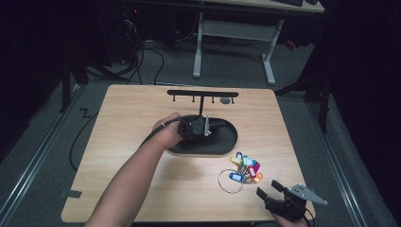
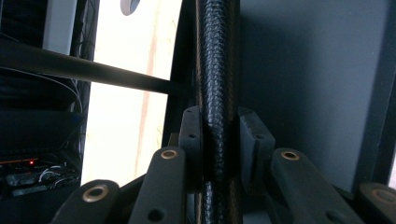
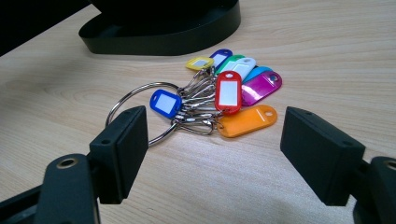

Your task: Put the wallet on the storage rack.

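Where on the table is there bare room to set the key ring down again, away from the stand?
Bare wood runs along the table's left side, from the stand base to the left edge, and across the near-left corner. The far-right corner past the stand's hook bar is bare too. It is crowded near-right: the key ring with tags lies between the base and the open right tool.

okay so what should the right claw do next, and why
Probably ease the open right claw forward and down over the metal key ring: the bunch of coloured key tags lies untouched ahead, while the left claw already grips the stand's post.
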A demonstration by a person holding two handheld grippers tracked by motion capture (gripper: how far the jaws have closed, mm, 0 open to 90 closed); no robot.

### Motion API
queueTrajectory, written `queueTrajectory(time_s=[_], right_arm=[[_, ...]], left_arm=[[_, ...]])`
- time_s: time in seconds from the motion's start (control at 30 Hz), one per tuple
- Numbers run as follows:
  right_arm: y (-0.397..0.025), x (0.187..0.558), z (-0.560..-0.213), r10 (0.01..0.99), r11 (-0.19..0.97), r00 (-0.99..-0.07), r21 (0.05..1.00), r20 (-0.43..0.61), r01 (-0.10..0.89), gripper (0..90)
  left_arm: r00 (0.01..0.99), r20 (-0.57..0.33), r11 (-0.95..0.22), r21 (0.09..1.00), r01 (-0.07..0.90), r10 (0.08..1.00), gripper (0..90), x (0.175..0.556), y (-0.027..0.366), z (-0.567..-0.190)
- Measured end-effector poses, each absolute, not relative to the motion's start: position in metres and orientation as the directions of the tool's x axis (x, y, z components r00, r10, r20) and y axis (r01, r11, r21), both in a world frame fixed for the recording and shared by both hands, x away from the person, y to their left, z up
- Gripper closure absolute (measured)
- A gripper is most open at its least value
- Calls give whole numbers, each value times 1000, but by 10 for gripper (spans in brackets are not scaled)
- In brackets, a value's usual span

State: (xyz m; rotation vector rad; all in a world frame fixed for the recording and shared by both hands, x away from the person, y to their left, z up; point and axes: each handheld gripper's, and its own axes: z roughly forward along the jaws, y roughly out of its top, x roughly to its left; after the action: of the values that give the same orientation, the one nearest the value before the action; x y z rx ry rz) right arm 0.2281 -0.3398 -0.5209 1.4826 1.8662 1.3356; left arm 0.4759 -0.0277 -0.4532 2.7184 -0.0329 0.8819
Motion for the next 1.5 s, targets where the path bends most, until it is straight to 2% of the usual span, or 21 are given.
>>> queueTrajectory(time_s=[0.2,0.37,0.5,0.7,0.93,1.1,1.2,1.43,1.5], right_arm=[[-340,228,-520,904,-20,-357,858,234,513,235],[-338,228,-520,904,-12,-361,857,230,516,235],[-337,228,-520,906,-10,-360,858,225,513,235],[-338,228,-521,907,-11,-354,855,227,518,235],[-336,228,-521,908,3,-359,856,214,518,235],[-333,229,-520,908,19,-368,855,203,519,242],[-331,227,-519,905,26,-375,855,200,519,259],[-329,226,-519,892,49,-404,848,200,528,305],[-328,226,-518,888,56,-413,846,200,530,308]], left_arm=[[824,559,-959,272,-82,88,709,471,-26,-457],[848,517,-958,285,-41,118,627,466,-22,-461],[860,491,-956,293,-13,138,610,463,-19,-467],[871,468,-949,314,-4,151,534,454,-13,-471],[876,422,-916,397,53,233,560,434,-5,-458],[866,362,-863,485,143,346,567,426,16,-455],[863,267,-794,566,221,430,548,419,33,-458],[860,140,-713,632,305,491,535,397,65,-468],[855,127,-693,650,312,504,532,389,76,-473]])
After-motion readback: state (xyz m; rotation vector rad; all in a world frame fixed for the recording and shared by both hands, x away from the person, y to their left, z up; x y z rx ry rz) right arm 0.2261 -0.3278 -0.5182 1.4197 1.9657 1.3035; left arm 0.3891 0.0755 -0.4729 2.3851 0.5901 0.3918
